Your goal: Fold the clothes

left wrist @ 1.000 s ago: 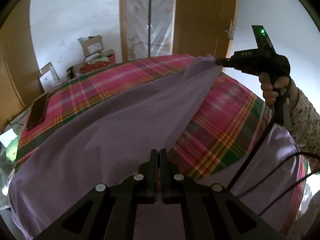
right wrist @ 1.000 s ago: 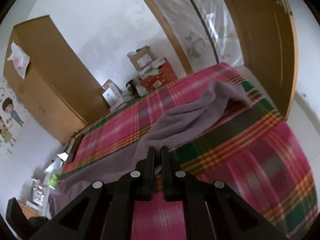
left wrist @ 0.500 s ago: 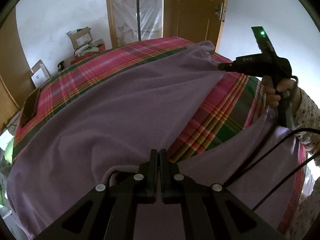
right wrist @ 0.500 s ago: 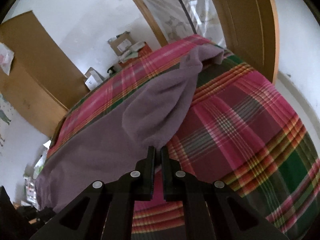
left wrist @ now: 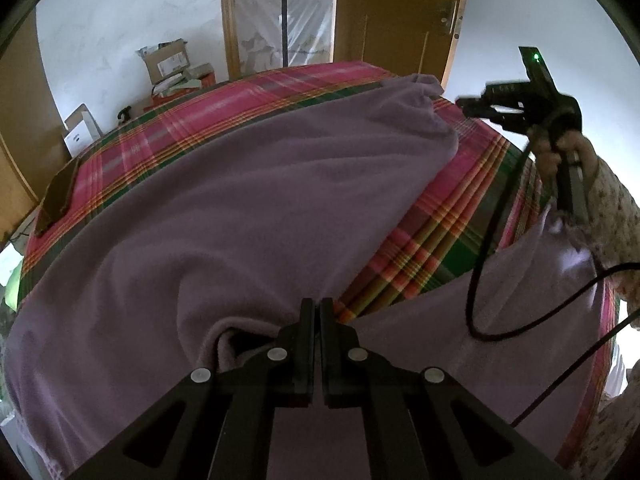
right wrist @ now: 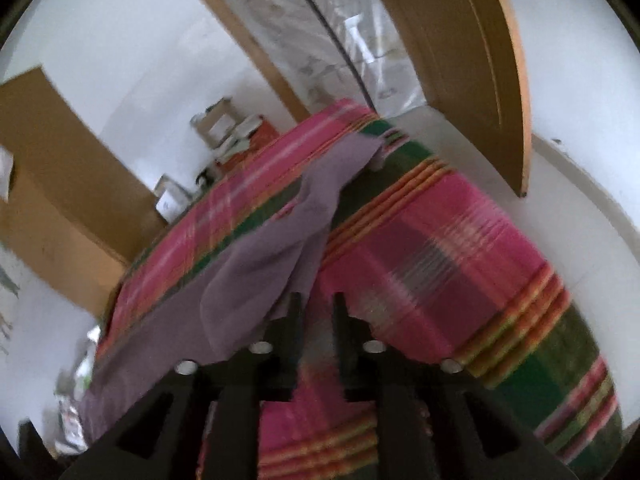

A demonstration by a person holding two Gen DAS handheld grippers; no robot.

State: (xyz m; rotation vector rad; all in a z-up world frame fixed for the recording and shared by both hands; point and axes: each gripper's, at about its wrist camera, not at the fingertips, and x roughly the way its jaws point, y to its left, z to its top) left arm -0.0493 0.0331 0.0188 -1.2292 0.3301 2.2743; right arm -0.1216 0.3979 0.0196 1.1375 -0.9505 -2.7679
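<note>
Pinching the purple garment (left wrist: 248, 216) right at its tips, the left hand-held gripper (left wrist: 316, 312) sits pressed together on a near fold. From there the cloth runs long, ahead and rightward across the plaid bed (left wrist: 436, 240), toward the right hand-held gripper (right wrist: 316, 304), spread, cloth just left of it.

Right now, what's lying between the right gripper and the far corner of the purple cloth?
In the left wrist view, only bare plaid bedspread separates the right gripper from the purple cloth corner; nothing else lies there.
</note>
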